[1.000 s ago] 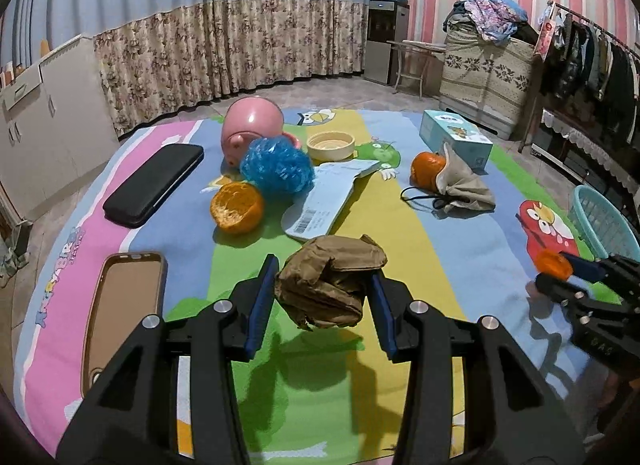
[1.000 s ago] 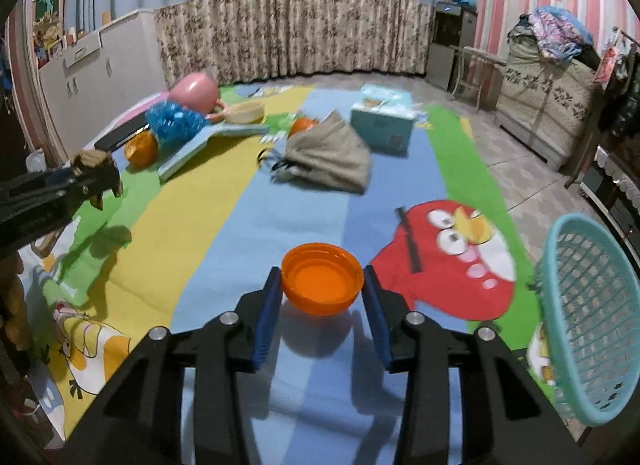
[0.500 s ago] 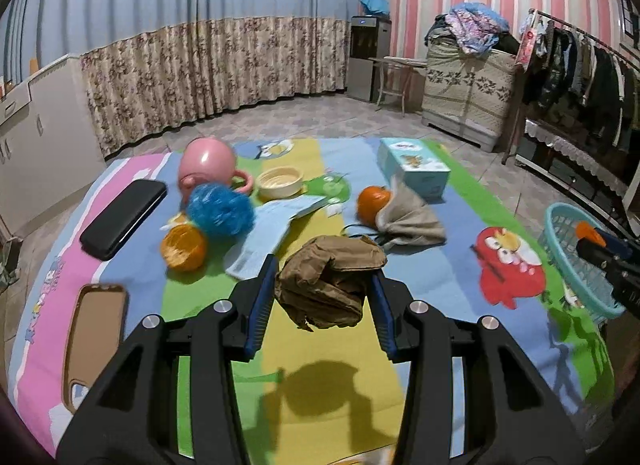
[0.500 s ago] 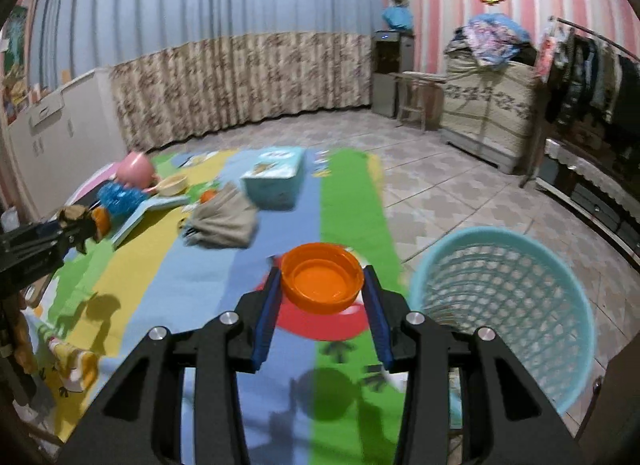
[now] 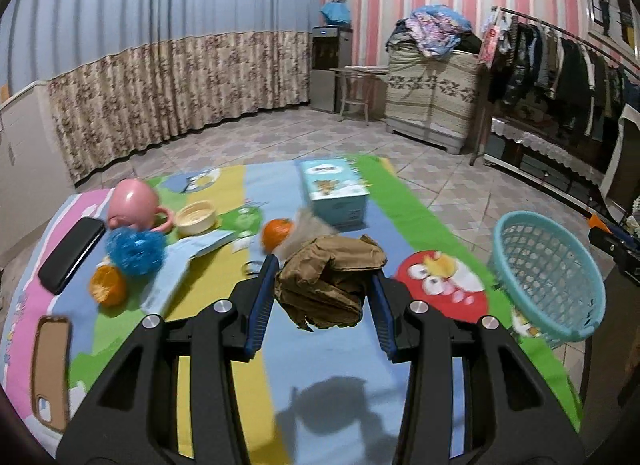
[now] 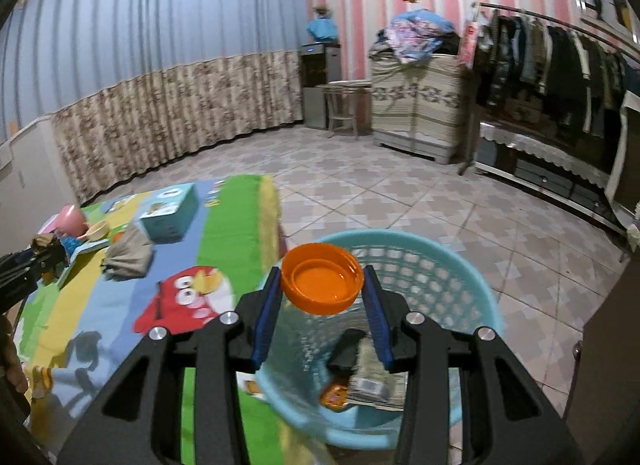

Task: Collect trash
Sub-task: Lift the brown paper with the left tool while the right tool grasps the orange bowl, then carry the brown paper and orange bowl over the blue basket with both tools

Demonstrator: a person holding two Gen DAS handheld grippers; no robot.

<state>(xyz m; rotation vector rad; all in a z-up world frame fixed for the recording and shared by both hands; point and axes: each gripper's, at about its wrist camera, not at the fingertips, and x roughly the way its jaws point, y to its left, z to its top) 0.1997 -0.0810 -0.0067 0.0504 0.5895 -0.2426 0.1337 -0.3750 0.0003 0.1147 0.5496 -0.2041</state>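
Note:
My left gripper (image 5: 322, 301) is shut on a crumpled brown paper wad (image 5: 330, 279), held above the colourful play mat (image 5: 320, 365). In the right wrist view my right gripper (image 6: 322, 299) is shut on an orange plastic lid (image 6: 322, 285), which hangs over the teal mesh basket (image 6: 472, 289). The basket holds a few scraps: a dark piece, printed paper and an orange wrapper. The left wrist view has that basket (image 5: 548, 277) at the mat's right edge, with the right gripper's tip (image 5: 612, 241) beyond it. The left gripper (image 6: 24, 265) shows at the far left of the right wrist view.
On the mat lie orange halves (image 5: 107, 285), a blue mesh ball (image 5: 135, 249), a pink cup (image 5: 134, 207), a cream bowl (image 5: 196, 218), a white mailer (image 5: 180, 265), a tissue box (image 5: 334, 191), a grey cloth (image 6: 128, 257), a black case (image 5: 72, 249) and a phone case (image 5: 50, 361). A clothes rack (image 5: 560, 65) lines the right wall.
Both grippers have swung right while keeping their loads. The basket has come from the right edge to under the orange lid, and it has drawn nearer in the left wrist view.

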